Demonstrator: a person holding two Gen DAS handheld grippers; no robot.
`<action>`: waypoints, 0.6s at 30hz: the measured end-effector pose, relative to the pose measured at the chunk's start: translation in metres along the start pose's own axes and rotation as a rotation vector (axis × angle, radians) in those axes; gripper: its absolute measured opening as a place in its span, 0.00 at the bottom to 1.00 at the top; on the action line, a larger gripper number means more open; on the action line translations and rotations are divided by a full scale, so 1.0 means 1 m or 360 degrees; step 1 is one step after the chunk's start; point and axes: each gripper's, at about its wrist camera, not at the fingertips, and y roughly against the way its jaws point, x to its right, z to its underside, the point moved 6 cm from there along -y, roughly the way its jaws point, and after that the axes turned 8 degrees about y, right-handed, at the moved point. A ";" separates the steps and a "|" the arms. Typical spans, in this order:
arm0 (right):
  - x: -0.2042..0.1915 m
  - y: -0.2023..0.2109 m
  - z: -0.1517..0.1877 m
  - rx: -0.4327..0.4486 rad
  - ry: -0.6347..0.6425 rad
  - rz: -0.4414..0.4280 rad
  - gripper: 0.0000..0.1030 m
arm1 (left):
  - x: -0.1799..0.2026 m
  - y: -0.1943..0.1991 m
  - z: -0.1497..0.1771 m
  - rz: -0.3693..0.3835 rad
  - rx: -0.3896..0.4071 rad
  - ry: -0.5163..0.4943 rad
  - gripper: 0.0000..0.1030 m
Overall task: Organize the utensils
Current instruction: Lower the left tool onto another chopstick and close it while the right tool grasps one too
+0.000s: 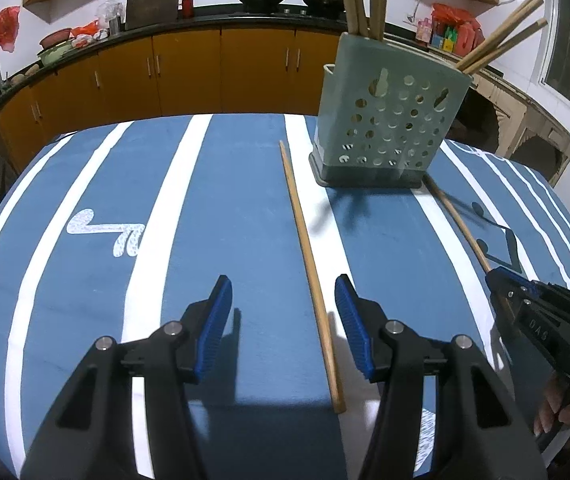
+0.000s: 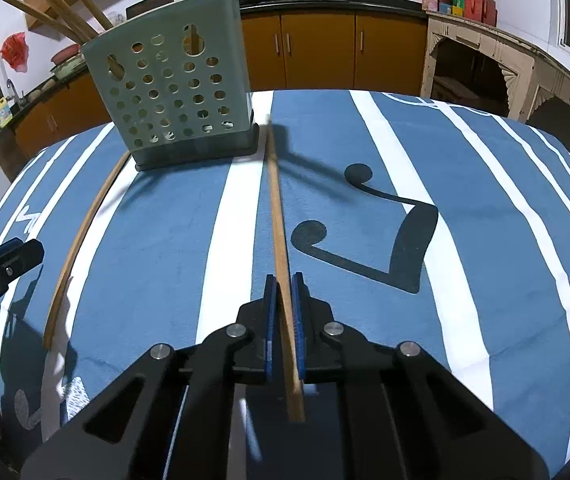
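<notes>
A pale green perforated utensil holder point(image 1: 389, 120) point(image 2: 173, 92) stands on the striped cloth with several wooden chopsticks point(image 1: 501, 40) point(image 2: 61, 4) sticking out of it. One loose chopstick point(image 1: 309, 256) point(image 2: 81, 236) lies flat on the cloth between the fingers of my left gripper point(image 1: 283, 284) point(image 2: 25, 252). That gripper is open, and the stick runs close to its right pad without touching it. My right gripper point(image 2: 283, 280) point(image 1: 493, 276) is shut on a second chopstick point(image 2: 275, 200) point(image 1: 457, 224), whose far tip reaches the holder's base.
The blue cloth with white stripes point(image 1: 205, 200) point(image 2: 485, 200) covers the whole table. Orange kitchen cabinets point(image 1: 189, 72) under a dark counter with woks and pots run behind the far edge. A hand point(image 1: 565, 412) holds the right gripper's handle.
</notes>
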 end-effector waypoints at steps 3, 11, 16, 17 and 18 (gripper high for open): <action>0.015 -0.001 -0.001 -0.0002 -0.0072 0.0065 0.07 | 0.004 -0.002 0.001 0.0006 -0.0011 -0.0011 0.52; 0.044 0.000 0.003 -0.0007 -0.0197 0.0086 0.07 | 0.020 -0.016 0.005 -0.0008 -0.0051 -0.0073 0.52; 0.044 -0.001 0.003 0.0000 -0.0180 0.0078 0.07 | 0.018 -0.033 0.012 -0.0094 -0.0111 -0.0088 0.33; 0.043 -0.001 0.002 0.0001 -0.0176 0.0077 0.07 | 0.017 -0.032 0.012 -0.0109 -0.0087 -0.0093 0.27; 0.042 -0.001 0.002 0.0001 -0.0169 0.0075 0.07 | 0.015 -0.033 0.011 -0.0126 -0.0077 -0.0100 0.21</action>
